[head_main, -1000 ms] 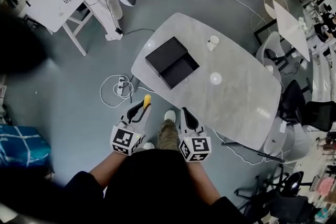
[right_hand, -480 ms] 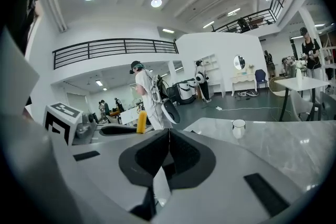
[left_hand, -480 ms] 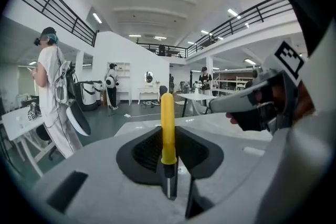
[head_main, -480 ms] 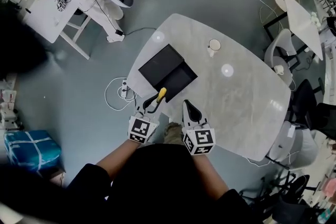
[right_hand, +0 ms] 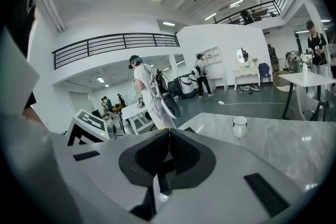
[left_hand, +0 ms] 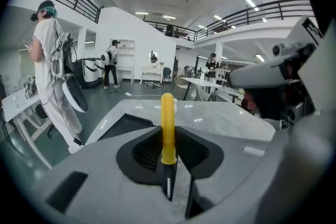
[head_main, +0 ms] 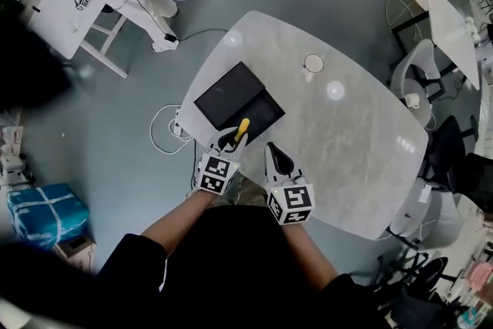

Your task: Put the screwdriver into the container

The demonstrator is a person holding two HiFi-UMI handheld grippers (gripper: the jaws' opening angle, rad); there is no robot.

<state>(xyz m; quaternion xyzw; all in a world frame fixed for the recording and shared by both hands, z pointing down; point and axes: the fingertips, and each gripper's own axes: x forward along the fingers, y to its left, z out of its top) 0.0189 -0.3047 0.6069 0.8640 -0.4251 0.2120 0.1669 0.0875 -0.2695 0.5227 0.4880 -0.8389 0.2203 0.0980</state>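
In the head view, the left gripper (head_main: 232,140) sits just below the centre of the frame, at the lower-left edge of the grey oval table (head_main: 362,150). Its jaws are clenched on the screwdriver (head_main: 241,129). The left gripper view confirms the grasp. The yellow handle of the screwdriver (left_hand: 167,126) stands upright between the two black pads. Its black collar and metal shaft point down toward the camera below the pads. In this view, the left gripper (left_hand: 168,139) is aimed across the table surface (left_hand: 231,120).

The container (head_main: 239,100) is a black box lying open on the left part of the table, just above the left gripper in the head view. The yellow handle tip overlaps the lower edge of the container. Contact between the two cannot be determined. In the left gripper view, the container (left_hand: 123,126) appears as a dark slab at centre left, beyond the jaws.

The right gripper (head_main: 275,156) is just to the right of the left gripper, over the lower table edge. In the right gripper view, the right gripper (right_hand: 168,150) has its pads pressed together with nothing between them. A white cup (head_main: 313,63) stands on the table above and to the right of the container, well apart from both grippers.
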